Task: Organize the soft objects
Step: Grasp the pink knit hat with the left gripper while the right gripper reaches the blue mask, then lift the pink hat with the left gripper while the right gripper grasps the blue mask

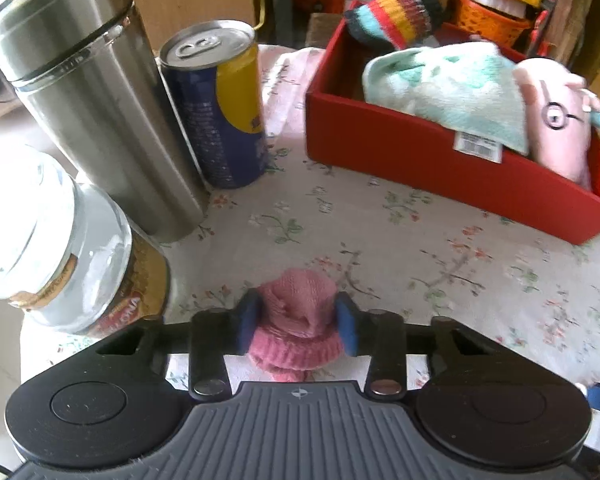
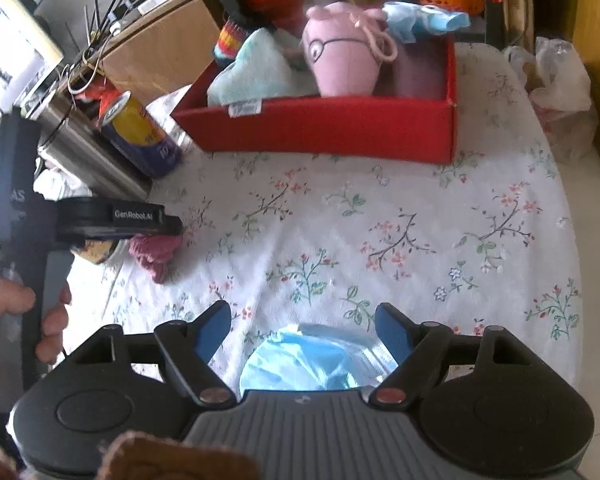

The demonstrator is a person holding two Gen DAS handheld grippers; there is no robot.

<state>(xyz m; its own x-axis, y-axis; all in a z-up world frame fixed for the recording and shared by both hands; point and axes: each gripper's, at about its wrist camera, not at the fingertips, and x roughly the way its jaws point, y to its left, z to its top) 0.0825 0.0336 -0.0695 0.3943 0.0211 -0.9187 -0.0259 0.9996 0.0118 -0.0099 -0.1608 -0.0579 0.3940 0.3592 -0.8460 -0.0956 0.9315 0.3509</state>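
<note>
Your left gripper (image 1: 296, 322), pitched steeply downward, pinches the pink sock (image 1: 296, 312) between its pads; your right gripper (image 2: 304, 334), fingers spread, angles down over the blue mask (image 2: 300, 364).

1. Left black two-finger gripper (image 1: 298, 322): blue pads pressed against both sides of a pink knitted sock (image 1: 296, 316), angled steeply downward.
2. Right black two-finger gripper (image 2: 303, 330): jaws spread apart, nothing gripped.
3. Person's left hand (image 2: 16, 320): wrapped around the left gripper's handle.
</note>
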